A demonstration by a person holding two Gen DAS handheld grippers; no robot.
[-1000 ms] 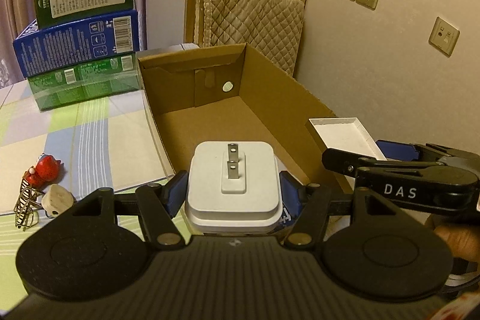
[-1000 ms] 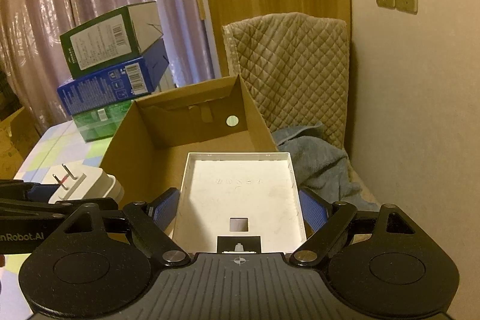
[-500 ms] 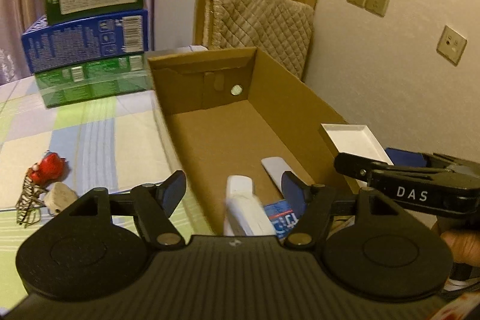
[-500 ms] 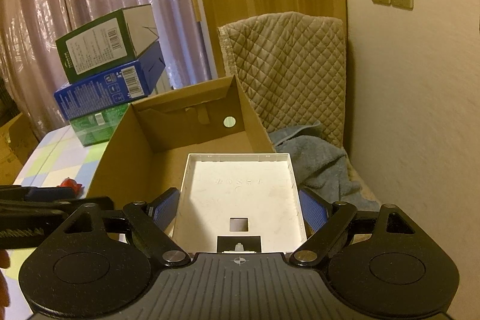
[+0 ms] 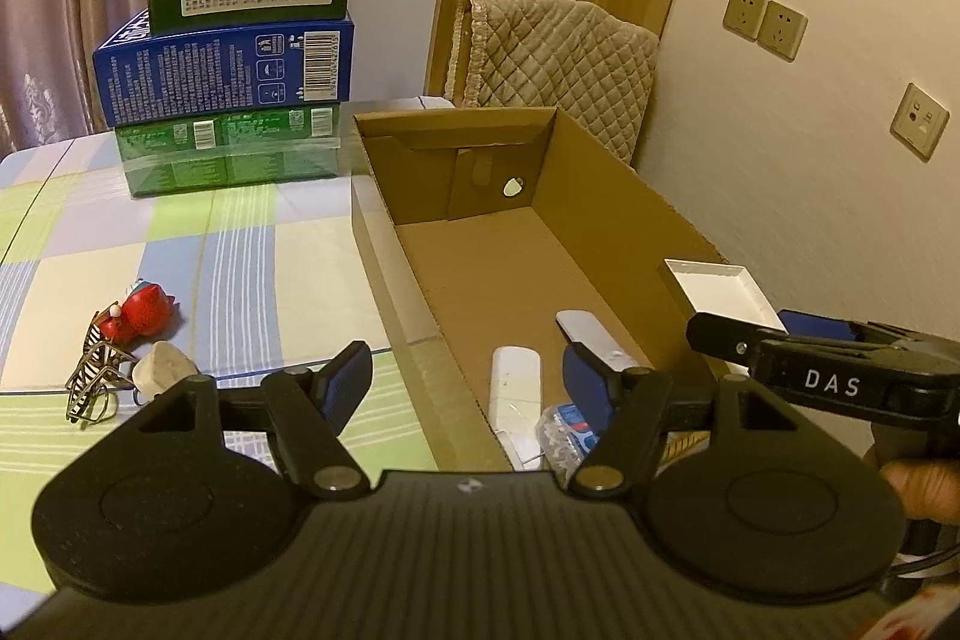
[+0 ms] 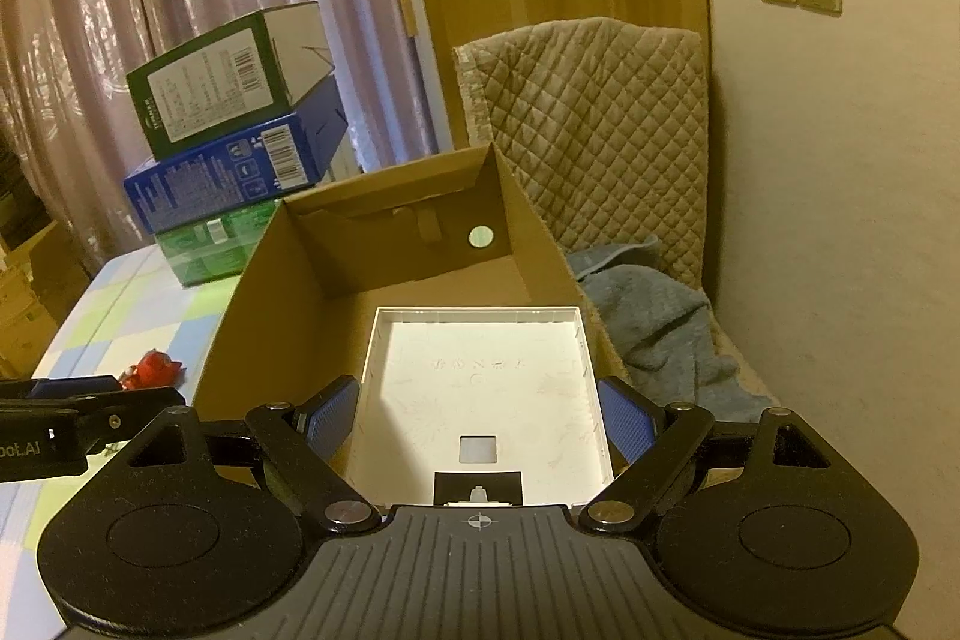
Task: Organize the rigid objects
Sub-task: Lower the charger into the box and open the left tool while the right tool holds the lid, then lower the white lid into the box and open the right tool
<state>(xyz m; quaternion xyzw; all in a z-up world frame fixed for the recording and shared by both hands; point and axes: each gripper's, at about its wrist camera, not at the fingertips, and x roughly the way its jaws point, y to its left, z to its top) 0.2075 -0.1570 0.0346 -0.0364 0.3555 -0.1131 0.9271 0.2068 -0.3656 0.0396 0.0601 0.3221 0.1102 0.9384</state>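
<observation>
White tray (image 6: 486,388) sits clamped between the R gripper (image 6: 480,421) pads, open side up, held over the near end of the cardboard box (image 5: 606,196); in the L view the tray (image 5: 720,289) shows at the box's right wall. Inside the box, near end: a white adapter (image 5: 516,388) lying on its side, a flat white piece (image 5: 585,337) just right of it, and a clear packet w/ blue print (image 5: 564,430), partly hidden by the L gripper's right finger. L gripper (image 5: 465,388) jaws are apart, nothing between them, straddling the box's left wall. On the checked cloth (image 5: 180,250) left of the box: a red toy (image 5: 141,319), a striped wire piece (image 5: 96,382), and a pale lump (image 5: 162,376), maybe a stone, too small to tell. Far left: three stacked boxes (image 5: 234,76), green, blue, dark green on top. Far right: a quilted chair cover (image 6: 594,124) w/ a blue towel (image 6: 654,334) below. A hand (image 5: 924,484) shows at the right edge.
</observation>
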